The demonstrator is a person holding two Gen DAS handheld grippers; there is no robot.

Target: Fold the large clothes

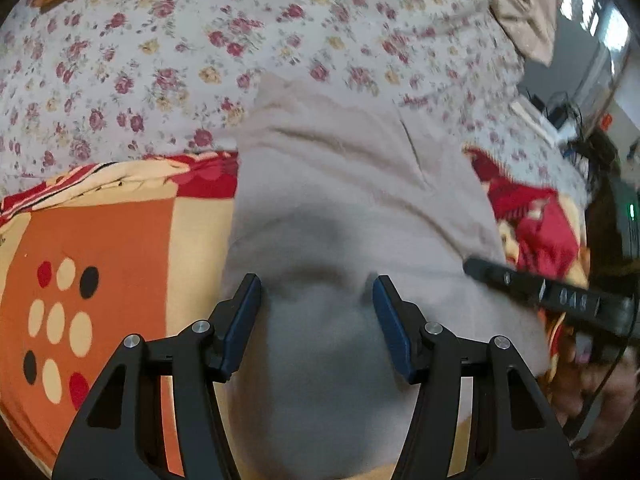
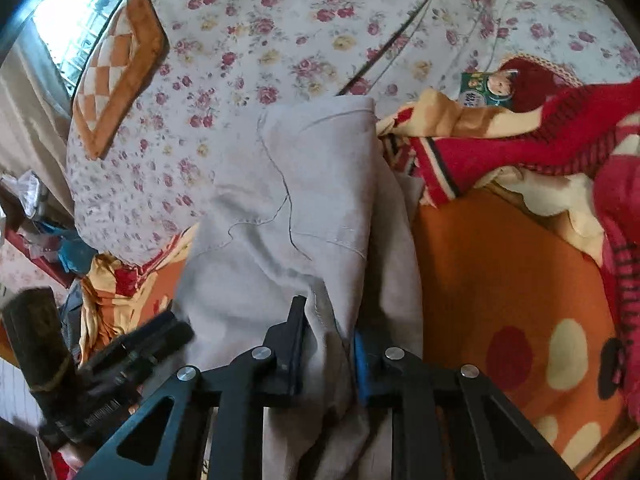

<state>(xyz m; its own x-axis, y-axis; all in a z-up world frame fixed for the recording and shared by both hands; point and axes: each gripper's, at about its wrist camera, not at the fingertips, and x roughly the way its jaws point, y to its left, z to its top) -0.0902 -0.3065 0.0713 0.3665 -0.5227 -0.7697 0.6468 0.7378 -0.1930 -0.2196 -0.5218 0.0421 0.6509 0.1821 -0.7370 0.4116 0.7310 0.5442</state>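
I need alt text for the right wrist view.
The right hand-held gripper pinches a bunched fold of a beige garment lying on an orange dotted blanket, with a floral sheet behind it.

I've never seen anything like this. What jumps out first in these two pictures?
A pale beige garment lies down the middle of a bed, over a floral sheet and an orange blanket with dots. The right gripper pinches a fold of it; the left gripper stands open just above the cloth.
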